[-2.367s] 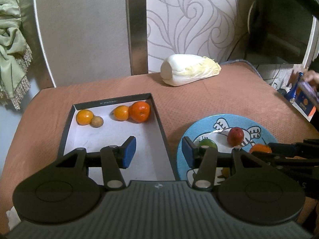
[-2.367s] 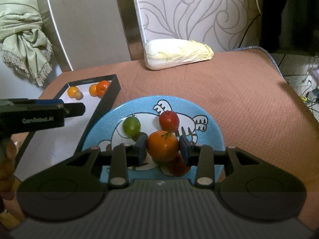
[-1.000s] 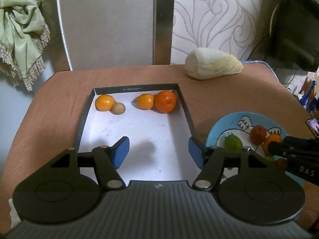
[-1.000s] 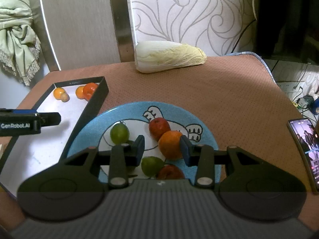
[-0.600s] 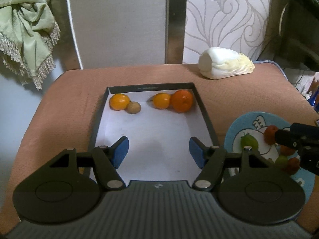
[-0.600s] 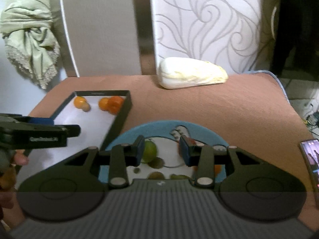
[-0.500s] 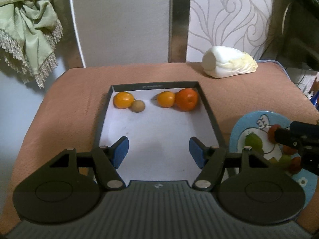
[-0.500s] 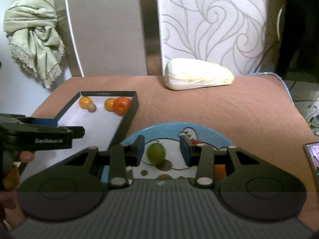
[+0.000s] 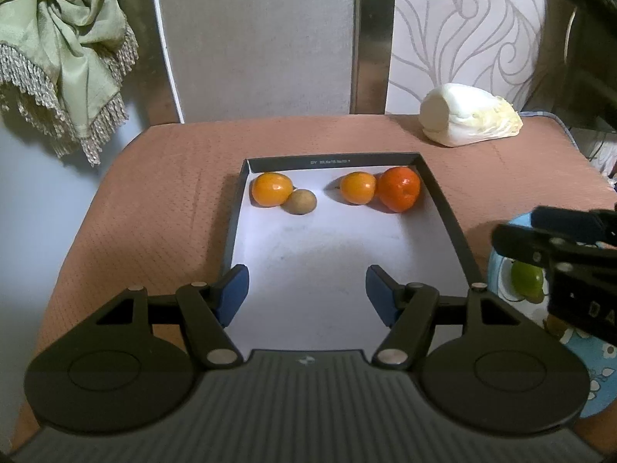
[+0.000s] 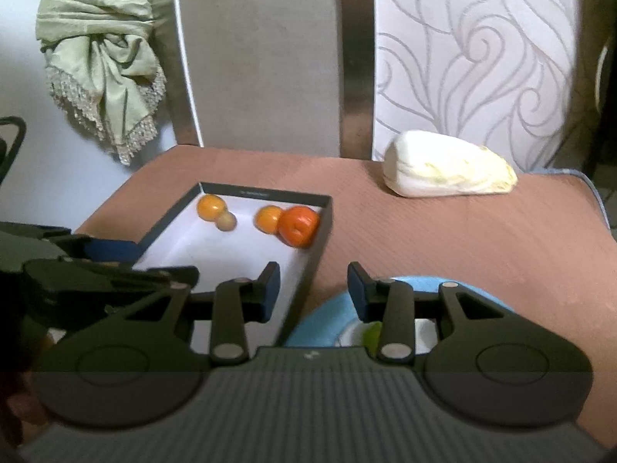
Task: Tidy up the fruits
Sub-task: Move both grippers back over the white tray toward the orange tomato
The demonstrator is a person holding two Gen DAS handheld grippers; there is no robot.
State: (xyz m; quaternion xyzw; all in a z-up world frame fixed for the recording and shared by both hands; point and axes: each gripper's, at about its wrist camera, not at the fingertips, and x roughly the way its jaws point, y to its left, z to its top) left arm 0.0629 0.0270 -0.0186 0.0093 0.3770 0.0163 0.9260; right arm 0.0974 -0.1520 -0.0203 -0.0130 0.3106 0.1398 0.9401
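Currently both tools, left tool (image 9: 306, 289) and right tool (image 10: 313, 289), stand apart and empty, while the green fruit (image 9: 526, 279) on the blue plate (image 9: 590, 351) beside the box (image 9: 449, 216) looks light, firm and prone to rolling, best gripped across its middle.

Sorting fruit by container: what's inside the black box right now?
The black box holds two small oranges, a red-orange fruit and a brownish round one. Its near end is hidden.

I see a brown table (image 9: 162, 208) carrying a black tray (image 9: 443, 208), a blue plate (image 10: 320, 324) just beside it, and a cabbage (image 9: 468, 114) at the back.
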